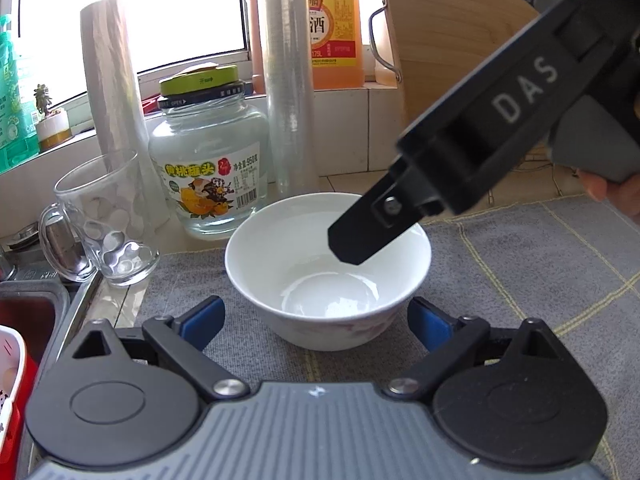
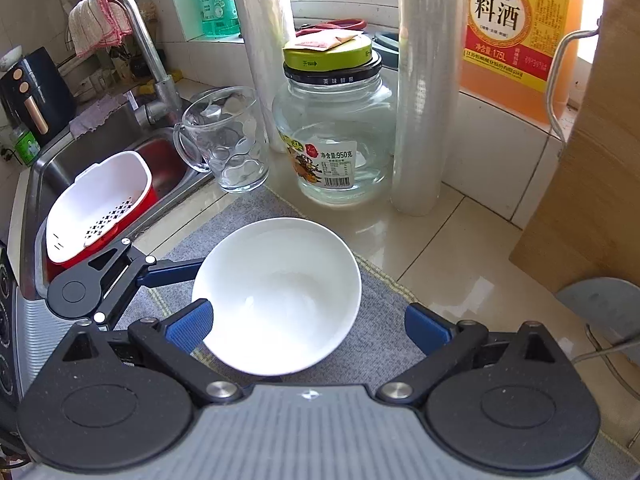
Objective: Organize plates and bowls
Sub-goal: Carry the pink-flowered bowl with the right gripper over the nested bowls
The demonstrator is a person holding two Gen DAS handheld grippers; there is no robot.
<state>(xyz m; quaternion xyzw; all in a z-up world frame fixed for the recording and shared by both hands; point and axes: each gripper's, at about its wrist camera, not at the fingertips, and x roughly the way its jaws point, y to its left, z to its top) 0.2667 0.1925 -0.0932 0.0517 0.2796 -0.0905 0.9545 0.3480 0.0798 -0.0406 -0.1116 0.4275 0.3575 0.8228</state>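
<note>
A white bowl (image 1: 328, 264) (image 2: 276, 292) stands empty on a grey mat (image 1: 520, 264) with yellow stripes. My left gripper (image 1: 316, 320) is open, and its blue pads (image 1: 204, 320) flank the bowl's near side without touching it. In the right wrist view my right gripper (image 2: 308, 324) hangs above the bowl's near rim, open wide, with nothing pressed between its pads (image 2: 428, 326). One black finger (image 1: 360, 236) of the right gripper reaches over the bowl from the upper right. A finger (image 2: 172, 274) of the left gripper lies by the bowl's left side.
Behind the bowl stand a glass mug (image 1: 104, 224), a glass jar (image 1: 208, 160) with a green lid, two cling-film rolls (image 1: 288, 80) and an orange cooking-wine bottle (image 1: 332, 24). A wooden board (image 2: 580, 160) leans at right. At left, a sink (image 2: 168, 160) holds a red-and-white colander (image 2: 100, 204).
</note>
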